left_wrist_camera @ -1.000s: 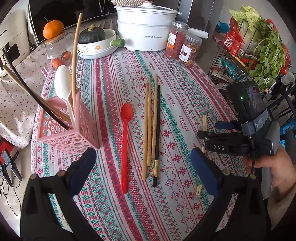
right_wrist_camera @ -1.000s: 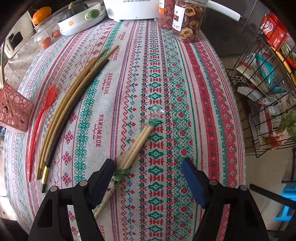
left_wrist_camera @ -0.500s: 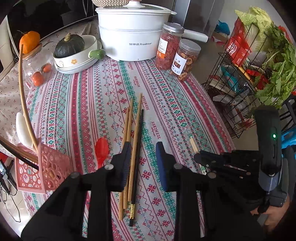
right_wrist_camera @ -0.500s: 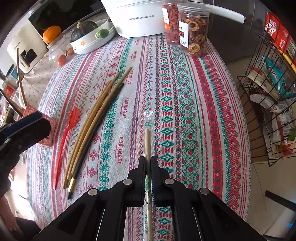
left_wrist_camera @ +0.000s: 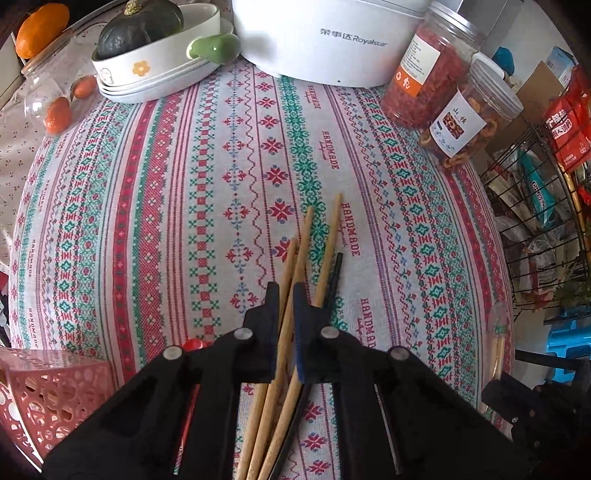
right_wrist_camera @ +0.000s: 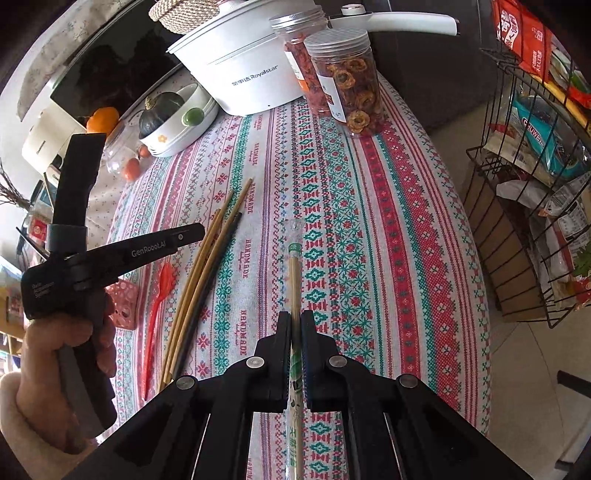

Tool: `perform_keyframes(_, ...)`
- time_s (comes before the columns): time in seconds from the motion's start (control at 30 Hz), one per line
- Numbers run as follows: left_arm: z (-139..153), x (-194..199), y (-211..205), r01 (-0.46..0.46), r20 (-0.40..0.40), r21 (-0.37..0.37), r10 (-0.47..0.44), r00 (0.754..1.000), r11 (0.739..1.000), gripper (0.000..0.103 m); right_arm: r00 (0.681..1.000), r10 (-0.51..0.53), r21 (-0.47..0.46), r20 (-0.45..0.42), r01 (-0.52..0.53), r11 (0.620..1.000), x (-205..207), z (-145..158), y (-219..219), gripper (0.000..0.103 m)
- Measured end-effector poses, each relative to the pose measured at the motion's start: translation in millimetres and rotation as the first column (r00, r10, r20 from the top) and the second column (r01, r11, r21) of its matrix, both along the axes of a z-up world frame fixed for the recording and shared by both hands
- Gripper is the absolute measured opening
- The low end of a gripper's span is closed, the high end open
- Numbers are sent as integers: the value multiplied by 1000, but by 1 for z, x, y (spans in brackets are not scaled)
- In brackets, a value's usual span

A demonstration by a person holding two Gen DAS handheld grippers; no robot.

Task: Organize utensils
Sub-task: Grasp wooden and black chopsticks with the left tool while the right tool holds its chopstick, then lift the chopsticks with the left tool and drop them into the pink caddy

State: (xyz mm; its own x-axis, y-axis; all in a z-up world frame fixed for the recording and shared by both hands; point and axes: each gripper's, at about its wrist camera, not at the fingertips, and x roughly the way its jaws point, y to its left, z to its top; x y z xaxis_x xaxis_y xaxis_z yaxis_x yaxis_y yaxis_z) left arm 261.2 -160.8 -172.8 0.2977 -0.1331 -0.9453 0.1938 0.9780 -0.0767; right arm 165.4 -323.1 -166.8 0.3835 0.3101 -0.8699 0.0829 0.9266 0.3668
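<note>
My left gripper (left_wrist_camera: 285, 295) is shut on a wooden chopstick (left_wrist_camera: 299, 254) from a bunch of several wooden and one black chopstick (left_wrist_camera: 334, 273) lying on the patterned tablecloth. My right gripper (right_wrist_camera: 294, 325) is shut on a wrapped pair of disposable chopsticks (right_wrist_camera: 293, 280) and holds it above the cloth, pointing away. The loose chopsticks (right_wrist_camera: 207, 280) and a red spoon (right_wrist_camera: 159, 306) show left in the right wrist view, next to the left gripper's body (right_wrist_camera: 110, 258). A pink perforated utensil basket (left_wrist_camera: 44, 395) sits at the lower left.
A white Royalstar pot (left_wrist_camera: 325, 33), two jars of dried food (left_wrist_camera: 465, 114), a white dish with a dark squash (left_wrist_camera: 147, 55) and a glass jar with tomatoes (left_wrist_camera: 55, 107) stand at the table's far side. A wire rack of groceries (right_wrist_camera: 535, 184) stands right of the table.
My left gripper moved forward over the chopstick bunch and closed on one wooden chopstick. My right gripper, shut on the wrapped chopsticks, lifted them off the cloth.
</note>
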Motion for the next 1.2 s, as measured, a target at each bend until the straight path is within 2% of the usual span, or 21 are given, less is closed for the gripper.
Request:
perform_keyframes(0.37,-9,7,-18,27,12,67,-28,1000,997,8,999,-40,22,-36,41,999,9,-12,-8,5)
perform_keyframes(0.43,-15,15,-20,16,-19,76,-14,1000,997,8,998,-42,21,-41,43,999,9,-14,-8,5)
perform_keyframes(0.73,-11,2,-28,45,44,85,-49,998,995,7,999,-38,4,-39,38,999,9,-12,-3,5)
perform_keyframes(0.93,25,-41,-12,101,129,65,-109,986,993,7,999,-38,-15,9,38,999,3,3,4,5)
perform_keyframes(1.2,90,-99,27,176,260,-13,-166,951,984,6,994,-48,-8,97,49,999,-23,32,9,5)
